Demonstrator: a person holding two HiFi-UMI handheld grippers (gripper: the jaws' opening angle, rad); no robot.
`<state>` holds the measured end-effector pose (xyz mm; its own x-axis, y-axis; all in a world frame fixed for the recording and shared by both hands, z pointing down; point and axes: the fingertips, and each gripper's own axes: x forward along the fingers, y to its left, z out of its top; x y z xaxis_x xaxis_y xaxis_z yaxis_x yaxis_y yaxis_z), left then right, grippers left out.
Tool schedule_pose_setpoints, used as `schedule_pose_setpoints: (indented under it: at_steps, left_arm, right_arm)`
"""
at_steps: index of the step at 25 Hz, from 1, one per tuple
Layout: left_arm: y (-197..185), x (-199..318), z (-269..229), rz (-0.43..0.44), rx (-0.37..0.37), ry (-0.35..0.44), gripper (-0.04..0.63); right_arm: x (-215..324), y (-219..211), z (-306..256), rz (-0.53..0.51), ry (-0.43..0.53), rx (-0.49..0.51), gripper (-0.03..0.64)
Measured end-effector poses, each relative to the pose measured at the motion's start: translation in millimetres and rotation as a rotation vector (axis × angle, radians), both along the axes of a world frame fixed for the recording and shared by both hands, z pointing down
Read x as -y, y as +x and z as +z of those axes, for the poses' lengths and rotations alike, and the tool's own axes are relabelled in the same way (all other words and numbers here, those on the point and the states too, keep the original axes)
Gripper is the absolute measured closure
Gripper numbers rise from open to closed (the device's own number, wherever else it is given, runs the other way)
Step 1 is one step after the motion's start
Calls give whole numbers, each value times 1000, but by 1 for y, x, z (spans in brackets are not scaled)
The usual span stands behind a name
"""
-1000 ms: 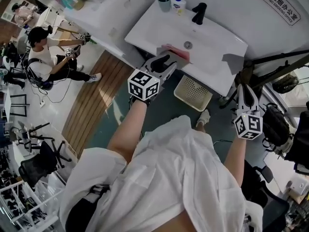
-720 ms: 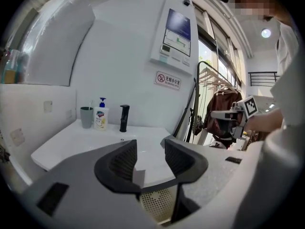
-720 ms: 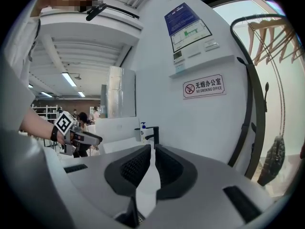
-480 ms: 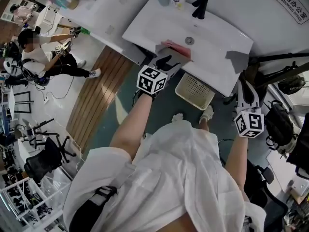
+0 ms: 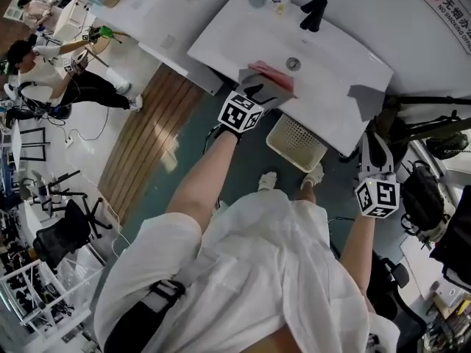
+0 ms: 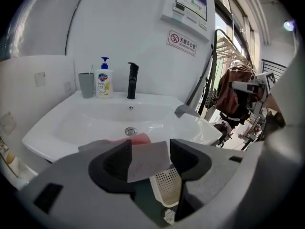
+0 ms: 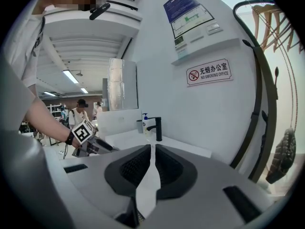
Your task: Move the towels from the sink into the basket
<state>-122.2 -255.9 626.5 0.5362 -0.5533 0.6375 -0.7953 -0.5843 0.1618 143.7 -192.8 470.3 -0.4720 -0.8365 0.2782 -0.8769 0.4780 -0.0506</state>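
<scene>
Right gripper view: wall sign (image 7: 208, 72) behind sink (image 7: 182, 145) reads "NO SMOKING OFFICE".

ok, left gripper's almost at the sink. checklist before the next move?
1. Left gripper open: ok. Its jaws have just been opening and the pads press on nothing.
2. Grey cloth towel lined up between the jaws: ok. It is draped over the front edge of the white ceramic sink.
3. Pink towel clear of the grab: cannot tell. It touches the grey one.
4. Cream perforated plastic basket ready: ok. It sits below the sink's front edge and looks empty.
5. Right gripper out of the way: ok. It is shut and empty.
6. Sink emptied: not ok. A second grey towel is on the right rim.
</scene>
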Motion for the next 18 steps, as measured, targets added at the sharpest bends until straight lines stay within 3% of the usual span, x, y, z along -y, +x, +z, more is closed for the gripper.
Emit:
schedule_pose_setpoints:
  at_steps: [9, 18]
  left_arm:
    - [-17, 14, 49, -34, 142, -95, 304]
    - [-11, 24, 52, -39, 197, -102, 313]
  right_arm:
    - [2, 7, 5, 17, -20, 3, 584]
    - [-1, 23, 10, 50, -35, -1, 584]
